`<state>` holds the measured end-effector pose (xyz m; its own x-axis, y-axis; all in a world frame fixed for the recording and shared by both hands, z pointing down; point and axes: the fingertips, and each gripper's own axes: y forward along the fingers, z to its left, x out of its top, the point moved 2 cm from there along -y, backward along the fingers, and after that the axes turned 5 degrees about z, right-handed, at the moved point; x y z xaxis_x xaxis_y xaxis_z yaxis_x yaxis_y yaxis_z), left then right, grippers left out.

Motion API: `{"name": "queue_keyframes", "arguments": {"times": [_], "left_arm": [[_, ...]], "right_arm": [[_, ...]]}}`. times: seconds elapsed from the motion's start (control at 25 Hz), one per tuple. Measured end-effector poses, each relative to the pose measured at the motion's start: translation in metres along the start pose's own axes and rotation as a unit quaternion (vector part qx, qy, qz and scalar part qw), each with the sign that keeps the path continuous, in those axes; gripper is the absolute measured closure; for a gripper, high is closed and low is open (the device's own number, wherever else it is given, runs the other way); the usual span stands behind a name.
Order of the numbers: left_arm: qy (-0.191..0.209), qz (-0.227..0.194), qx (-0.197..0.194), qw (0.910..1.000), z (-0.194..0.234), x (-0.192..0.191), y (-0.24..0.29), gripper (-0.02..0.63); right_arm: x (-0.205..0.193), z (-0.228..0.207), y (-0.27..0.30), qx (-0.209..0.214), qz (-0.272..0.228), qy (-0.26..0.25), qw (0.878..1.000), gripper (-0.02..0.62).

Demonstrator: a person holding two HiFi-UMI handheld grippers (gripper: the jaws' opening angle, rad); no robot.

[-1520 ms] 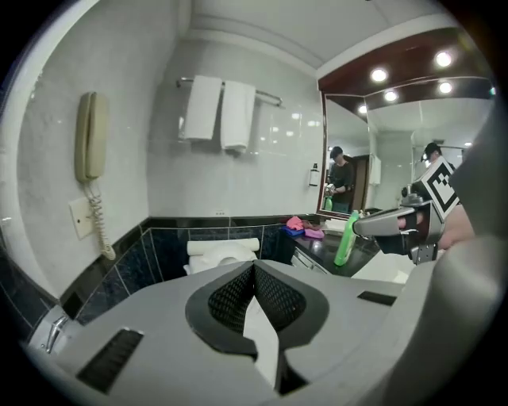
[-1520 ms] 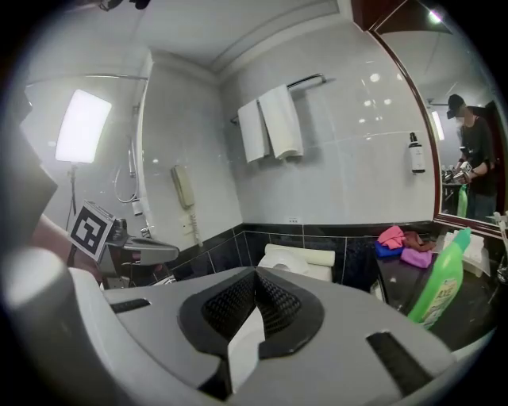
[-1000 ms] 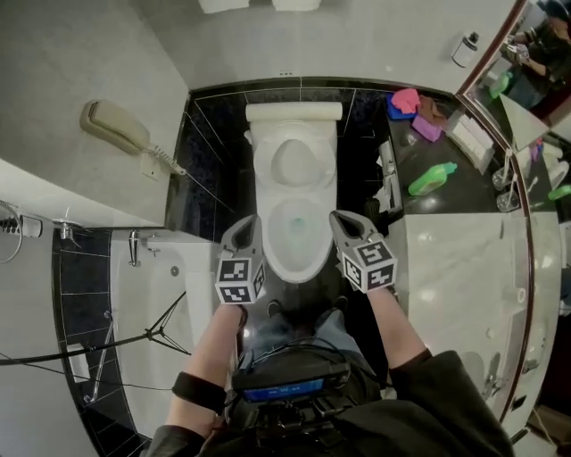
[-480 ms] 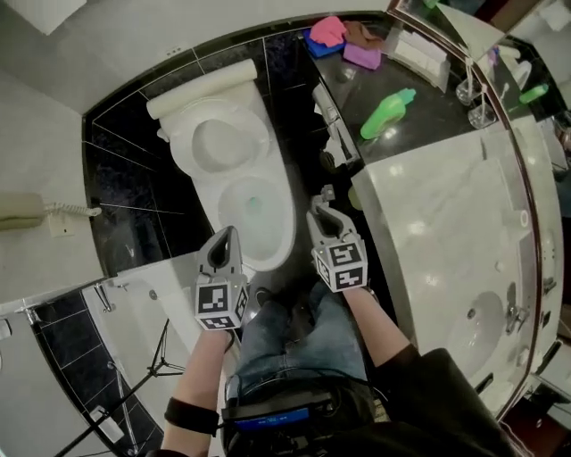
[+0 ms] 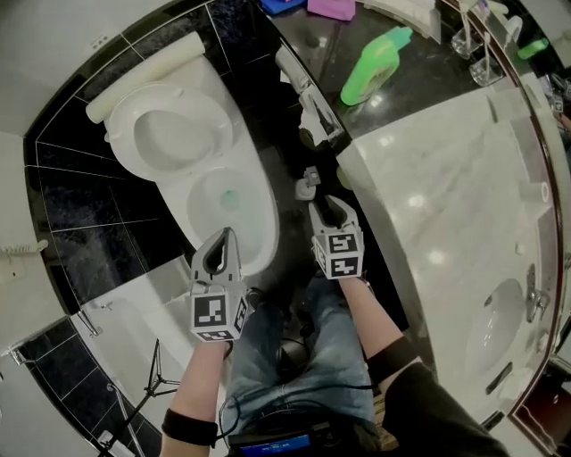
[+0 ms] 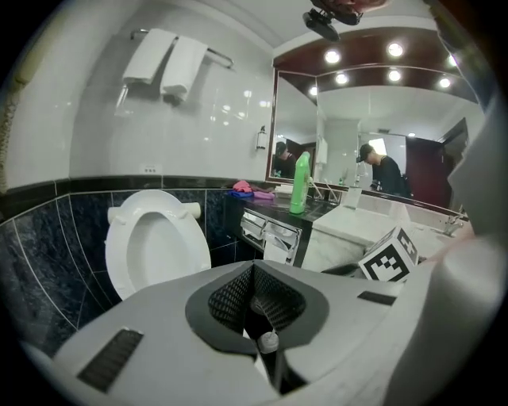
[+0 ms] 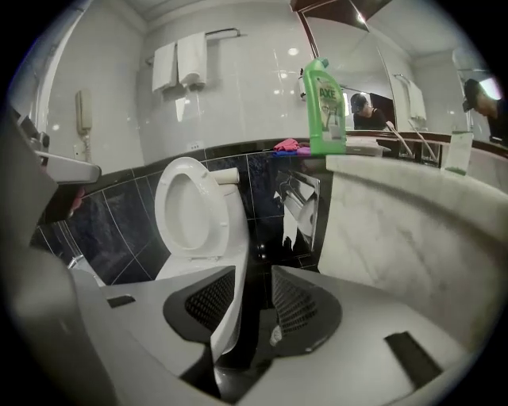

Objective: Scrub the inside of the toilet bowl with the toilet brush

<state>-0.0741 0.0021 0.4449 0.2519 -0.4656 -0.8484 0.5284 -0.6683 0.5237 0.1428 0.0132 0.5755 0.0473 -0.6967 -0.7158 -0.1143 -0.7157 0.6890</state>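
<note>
Head view: right tongs (image 5: 326, 208) downward beside toilet (image 5: 259, 192), jaws newly parted, empty.

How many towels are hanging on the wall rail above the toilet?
2. Both hang folded, side by side, on the rail: the left towel and the right towel. The rail's right end is bare, so none seems hidden.

- At the head view's top edge, the purple cloth (image 5: 332, 7) and the blue thing (image 5: 284, 4) beside it are cut off.
- A small white object (image 5: 308, 185) stands on the dark floor between the toilet bowl (image 5: 223, 212) and the marble counter (image 5: 446, 178). It is too small to tell whether it is the toilet brush.
- In the left gripper view, the left gripper (image 6: 252, 268) hides the bowl, and only the raised lid (image 6: 155, 242) shows.
- The people (image 6: 386, 170) in the mirror (image 6: 349, 135) are small and dark.
- The tripod (image 5: 153, 379) runs out of the head view's lower left edge.
</note>
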Motion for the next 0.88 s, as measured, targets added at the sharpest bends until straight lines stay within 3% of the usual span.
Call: {"name": "queue_keyframes", "arguments": {"times": [0.12,0.36,0.48,0.88], "left_arm": [[-0.008,-0.001,0.0,1.0,-0.008,-0.015,0.02,0.603],[0.017,-0.018,0.003,0.9997,-0.008,-0.053,0.06,0.603],[0.012,-0.023,0.003,0.9997,-0.013,-0.066,0.082,0.603],[0.029,-0.031,-0.012,0.999,-0.023,-0.123,0.156,0.603]], "right_arm": [[-0.022,-0.014,0.03,-0.004,0.002,0.006,1.0,0.358],[-0.059,-0.033,0.09,-0.015,-0.016,-0.009,1.0,0.353],[-0.077,-0.044,0.122,-0.013,-0.027,-0.021,0.999,0.287],[-0.139,-0.083,0.208,-0.016,-0.057,-0.038,0.998,0.291]]}}
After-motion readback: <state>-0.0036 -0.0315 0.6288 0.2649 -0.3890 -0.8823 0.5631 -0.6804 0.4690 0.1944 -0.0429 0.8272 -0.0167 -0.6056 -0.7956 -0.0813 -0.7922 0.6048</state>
